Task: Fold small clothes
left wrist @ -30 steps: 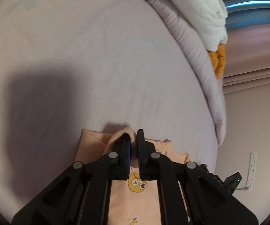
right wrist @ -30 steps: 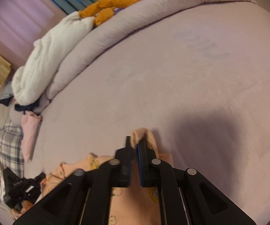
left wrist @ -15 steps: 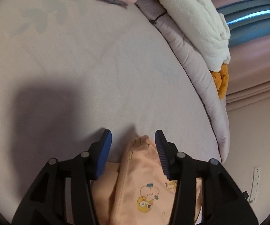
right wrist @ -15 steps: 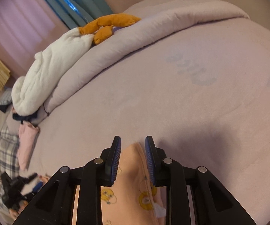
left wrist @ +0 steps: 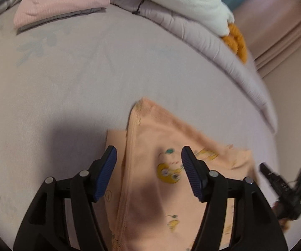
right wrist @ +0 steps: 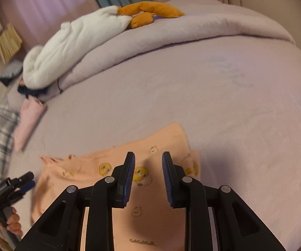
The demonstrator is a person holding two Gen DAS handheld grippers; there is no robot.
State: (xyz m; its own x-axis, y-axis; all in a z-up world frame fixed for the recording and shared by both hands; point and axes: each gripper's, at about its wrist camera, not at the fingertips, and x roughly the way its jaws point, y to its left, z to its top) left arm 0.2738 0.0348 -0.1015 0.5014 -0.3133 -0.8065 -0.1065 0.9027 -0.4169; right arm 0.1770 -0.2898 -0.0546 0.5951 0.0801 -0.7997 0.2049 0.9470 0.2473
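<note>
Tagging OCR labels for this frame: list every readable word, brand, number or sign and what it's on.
"GAGAGA" (last letter or two uncertain): printed small on the peach garment, at its near edge, right wrist view.
Faint grey lettering on the bedspread, right wrist view: too washed out to read.
Tiny marks beside the duck prints on the garment, left wrist view: blurred, unreadable.
No other text, numbers or signs visible.

Lilac bed point(right wrist: 223, 108), peach printed garment point(right wrist: 150, 146) folded flat, pink folded cloth point(left wrist: 66, 2), rolled duvet point(right wrist: 192, 33)
</note>
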